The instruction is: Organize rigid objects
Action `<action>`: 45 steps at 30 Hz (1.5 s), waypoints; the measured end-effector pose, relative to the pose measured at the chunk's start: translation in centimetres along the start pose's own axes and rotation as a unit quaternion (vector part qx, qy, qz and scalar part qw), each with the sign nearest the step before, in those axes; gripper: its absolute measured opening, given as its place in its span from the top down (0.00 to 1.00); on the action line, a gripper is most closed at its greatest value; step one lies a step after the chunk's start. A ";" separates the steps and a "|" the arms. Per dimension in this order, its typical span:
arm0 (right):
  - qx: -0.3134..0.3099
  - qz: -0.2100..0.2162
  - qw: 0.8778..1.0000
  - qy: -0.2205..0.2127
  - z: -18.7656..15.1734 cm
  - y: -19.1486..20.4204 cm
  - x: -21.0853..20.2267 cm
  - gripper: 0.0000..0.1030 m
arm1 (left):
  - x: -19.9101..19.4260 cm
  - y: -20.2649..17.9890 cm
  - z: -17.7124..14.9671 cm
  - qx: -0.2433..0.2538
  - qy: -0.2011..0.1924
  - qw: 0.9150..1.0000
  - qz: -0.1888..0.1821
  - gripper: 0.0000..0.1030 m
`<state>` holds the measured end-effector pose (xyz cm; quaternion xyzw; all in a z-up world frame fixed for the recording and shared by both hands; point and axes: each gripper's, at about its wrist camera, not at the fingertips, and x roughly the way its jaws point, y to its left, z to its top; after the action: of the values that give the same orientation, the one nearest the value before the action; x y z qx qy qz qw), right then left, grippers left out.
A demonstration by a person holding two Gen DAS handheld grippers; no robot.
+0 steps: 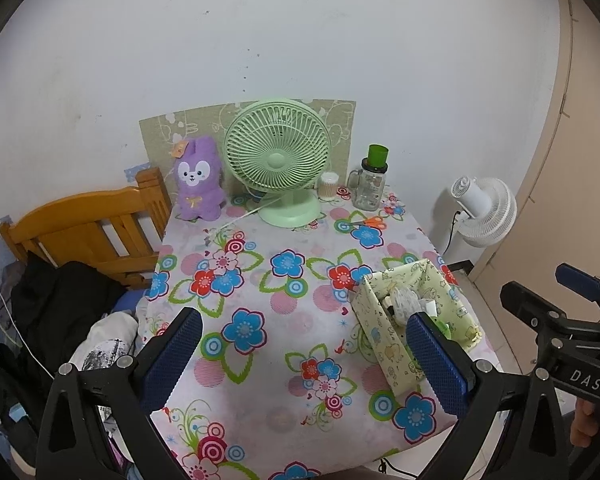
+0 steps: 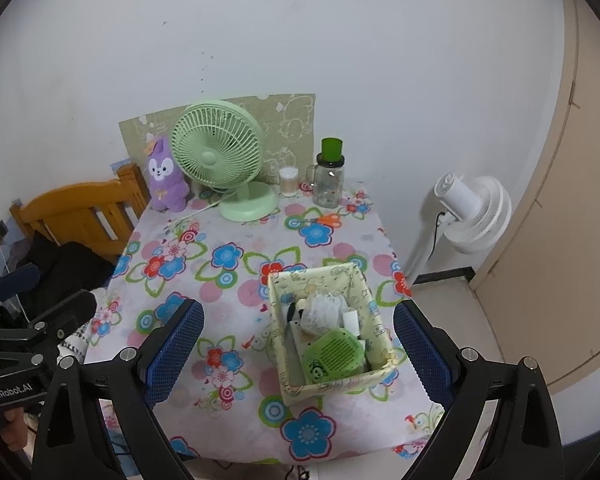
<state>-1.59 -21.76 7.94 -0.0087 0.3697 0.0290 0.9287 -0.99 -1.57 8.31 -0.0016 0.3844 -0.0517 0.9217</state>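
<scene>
A yellow-green fabric box point(image 2: 374, 318) sits at the table's near right and also shows in the left wrist view point(image 1: 384, 344). In it lie a round green perforated item point(image 2: 332, 354), a white mesh bundle point(image 2: 324, 310) and other small things. Orange-handled scissors point(image 2: 327, 220) lie at the back right, also in the left wrist view point(image 1: 370, 222). My left gripper point(image 1: 304, 354) is open and empty above the table's near edge. My right gripper point(image 2: 298, 346) is open and empty, its fingers either side of the box and above it.
At the back of the floral-cloth table point(image 2: 228, 280) stand a green desk fan point(image 2: 220, 152), a purple plush rabbit point(image 2: 166, 180), a cotton swab jar point(image 2: 289, 181) and a glass jar with green lid point(image 2: 329, 178). A wooden bed frame point(image 1: 84, 232) is left, a white floor fan point(image 2: 476, 216) right.
</scene>
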 end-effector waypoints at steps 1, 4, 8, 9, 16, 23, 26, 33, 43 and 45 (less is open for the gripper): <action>0.001 -0.002 1.000 0.001 0.1 -0.1 0.1 0.04 | 0.1 0.0 0.0 -0.001 0.002 1.000 0.000 0.00; 0.010 0.003 1.000 0.005 0.2 -0.3 0.4 0.03 | 0.3 0.0 0.0 0.000 0.005 1.000 -0.002 0.00; 0.006 0.007 1.000 0.008 0.2 -0.1 0.6 0.03 | 0.6 -0.3 0.1 0.002 0.010 1.000 -0.005 0.00; 0.005 0.006 1.000 0.009 0.3 0.0 0.6 0.03 | 0.7 -0.4 0.2 0.003 0.012 1.000 -0.006 0.00; 0.001 0.006 1.000 0.014 0.2 0.0 0.9 0.03 | 1.4 -0.9 0.6 0.008 0.013 1.000 -0.011 0.00; 0.008 0.006 1.000 0.025 0.3 -0.4 1.5 0.03 | 2.3 -0.8 0.9 0.001 0.026 1.000 -0.010 0.00; 0.012 0.012 0.999 0.029 0.4 -0.4 1.8 0.03 | 2.3 -0.9 1.0 0.004 0.030 1.000 -0.007 0.00; 0.008 0.009 0.999 0.032 0.5 -0.7 2.2 0.03 | 2.6 -1.1 1.1 0.008 0.027 1.000 -0.005 0.00; 0.012 0.003 1.000 0.021 -0.2 -0.8 2.7 0.03 | 3.1 -1.6 0.9 0.016 0.020 1.000 -0.010 0.00; 0.015 0.001 1.000 0.017 -0.5 -0.8 2.8 0.03 | 3.4 -1.7 0.6 0.014 0.023 1.000 -0.007 0.00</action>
<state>0.12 -22.46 5.64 0.0050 0.3854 0.0245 0.9224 1.68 -3.59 6.40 0.0093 0.4048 -0.0636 0.9122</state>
